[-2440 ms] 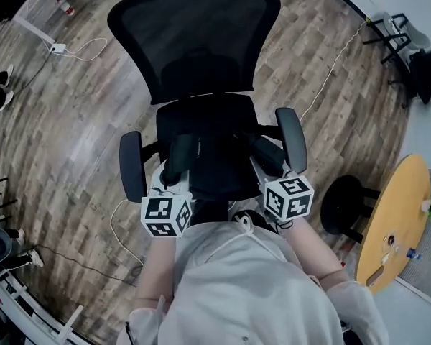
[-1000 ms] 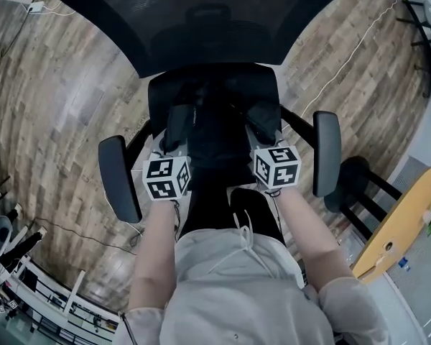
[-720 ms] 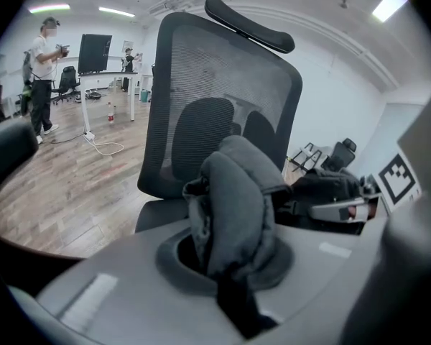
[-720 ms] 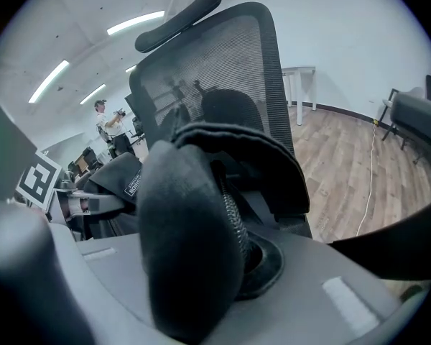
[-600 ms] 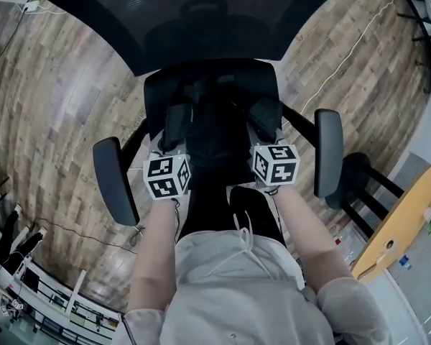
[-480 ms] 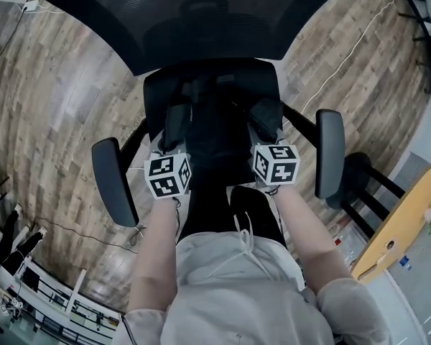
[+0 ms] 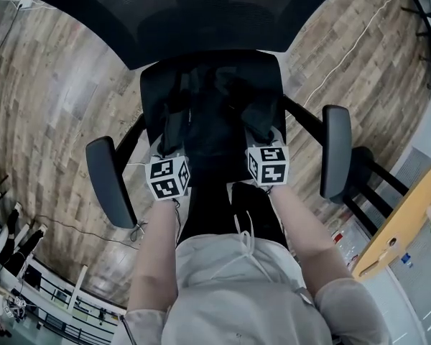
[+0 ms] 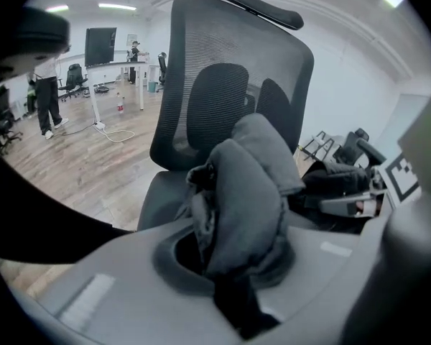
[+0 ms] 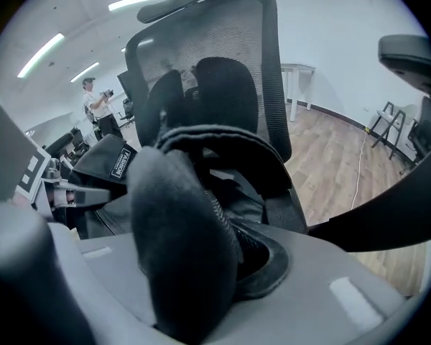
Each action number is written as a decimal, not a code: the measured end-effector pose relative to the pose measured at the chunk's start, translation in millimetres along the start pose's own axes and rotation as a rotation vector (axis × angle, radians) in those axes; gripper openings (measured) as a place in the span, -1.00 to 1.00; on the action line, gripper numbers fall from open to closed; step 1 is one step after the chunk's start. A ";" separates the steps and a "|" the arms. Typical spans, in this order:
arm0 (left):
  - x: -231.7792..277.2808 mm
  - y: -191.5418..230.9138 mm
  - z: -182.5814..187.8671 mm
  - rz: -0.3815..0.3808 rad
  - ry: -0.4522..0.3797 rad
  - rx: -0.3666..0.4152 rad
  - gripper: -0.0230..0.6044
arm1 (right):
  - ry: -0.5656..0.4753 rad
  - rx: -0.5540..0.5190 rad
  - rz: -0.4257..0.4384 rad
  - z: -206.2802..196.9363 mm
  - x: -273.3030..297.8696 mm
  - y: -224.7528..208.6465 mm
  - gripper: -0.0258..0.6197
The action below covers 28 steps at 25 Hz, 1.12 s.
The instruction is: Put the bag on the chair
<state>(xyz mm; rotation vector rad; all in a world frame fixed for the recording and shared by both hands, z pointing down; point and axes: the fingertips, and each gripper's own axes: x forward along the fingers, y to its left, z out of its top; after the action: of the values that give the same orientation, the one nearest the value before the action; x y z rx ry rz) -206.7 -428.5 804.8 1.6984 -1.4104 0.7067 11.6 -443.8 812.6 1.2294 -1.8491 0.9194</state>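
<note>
A black fabric backpack (image 7: 214,113) with thick padded shoulder straps sits over the middle of the seat of a black office chair (image 7: 201,16), which has a mesh backrest, a headrest and two padded armrests. Whether the backpack's base rests on the seat cushion cannot be told. One grey-black padded strap (image 8: 244,192) bunches upright between the left tongs (image 7: 176,124), which pinch it. The other strap (image 9: 176,228) stands between the right tongs (image 7: 260,121), whose jaws have just been opening yet touch it on both sides. A small white-lettered label (image 9: 120,162) shows on the backpack's side.
</note>
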 end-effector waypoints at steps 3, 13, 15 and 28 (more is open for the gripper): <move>3.0 1.7 -4.6 -0.018 -0.025 -0.017 -0.73 | 0.027 -0.029 0.013 -10.5 8.5 1.3 -0.63; -1.3 2.9 -7.2 -0.005 -0.016 0.032 -0.13 | 0.004 -0.016 0.029 -4.1 3.7 8.6 0.15; -7.9 4.7 -5.5 -0.008 -0.029 0.018 0.16 | -0.012 -0.027 -0.006 -0.3 -1.0 6.4 0.38; -95.7 -27.5 46.8 -0.020 -0.218 0.022 0.29 | -0.151 -0.043 -0.012 57.5 -80.4 27.7 0.46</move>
<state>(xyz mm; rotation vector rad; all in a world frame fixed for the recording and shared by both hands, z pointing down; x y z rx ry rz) -204.5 -416.4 695.4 1.8483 -1.5361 0.5402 -1.9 -450.6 711.1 1.3132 -1.9666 0.7953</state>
